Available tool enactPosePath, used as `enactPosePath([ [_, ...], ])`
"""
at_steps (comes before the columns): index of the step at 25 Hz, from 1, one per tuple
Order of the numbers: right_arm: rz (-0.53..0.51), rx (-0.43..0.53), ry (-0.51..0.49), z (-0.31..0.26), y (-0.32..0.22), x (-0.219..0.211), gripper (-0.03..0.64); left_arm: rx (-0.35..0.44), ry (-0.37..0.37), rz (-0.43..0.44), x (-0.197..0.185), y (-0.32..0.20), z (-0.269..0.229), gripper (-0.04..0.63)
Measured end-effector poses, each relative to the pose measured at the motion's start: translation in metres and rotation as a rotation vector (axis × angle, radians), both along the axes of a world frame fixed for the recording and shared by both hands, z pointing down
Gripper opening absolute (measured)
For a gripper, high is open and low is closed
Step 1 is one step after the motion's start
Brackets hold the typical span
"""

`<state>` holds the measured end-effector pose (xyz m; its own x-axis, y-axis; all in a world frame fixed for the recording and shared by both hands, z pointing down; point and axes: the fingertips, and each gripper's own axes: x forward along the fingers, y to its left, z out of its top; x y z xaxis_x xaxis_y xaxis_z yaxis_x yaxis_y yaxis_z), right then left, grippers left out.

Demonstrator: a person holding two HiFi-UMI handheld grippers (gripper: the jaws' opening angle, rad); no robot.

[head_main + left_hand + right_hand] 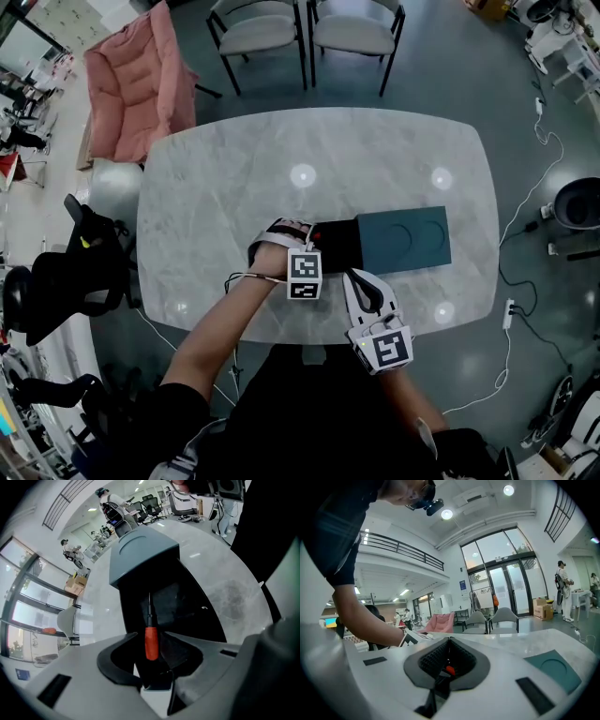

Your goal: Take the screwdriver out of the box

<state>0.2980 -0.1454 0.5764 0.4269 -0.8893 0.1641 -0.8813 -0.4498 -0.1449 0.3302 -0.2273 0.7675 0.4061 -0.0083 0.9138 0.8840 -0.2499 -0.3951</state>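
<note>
Left hand-held gripper (149, 633) spread astride red-handled screwdriver (151, 645) | right hand-held gripper (450, 640) pressed together

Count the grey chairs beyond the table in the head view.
2: left grey chair and right grey chair, side by side past the table. Others may be off-frame.

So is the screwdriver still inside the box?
In. The red-handled screwdriver lies on the black inside of the open box, between the open jaws of the left gripper.
</note>
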Motion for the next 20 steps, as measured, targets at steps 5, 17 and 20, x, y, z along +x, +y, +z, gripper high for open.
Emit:
enactPosePath([
  [5,-0.005,0.010,-0.004,-0.003,-0.002,0.000,0.023,0.047,-0.018,0.013,-0.001,-0.004,0.008,0.127],
  [17,0.001,0.002,-0.018,-0.005,-0.004,-0.003,0.023,-0.002,0.071,-0.046,0.000,-0.009,0.010,0.095],
  [20,-0.003,0.012,-0.013,-0.003,-0.003,-0.007,0.023,-0.023,0.111,-0.064,-0.002,-0.009,0.004,0.094],
])
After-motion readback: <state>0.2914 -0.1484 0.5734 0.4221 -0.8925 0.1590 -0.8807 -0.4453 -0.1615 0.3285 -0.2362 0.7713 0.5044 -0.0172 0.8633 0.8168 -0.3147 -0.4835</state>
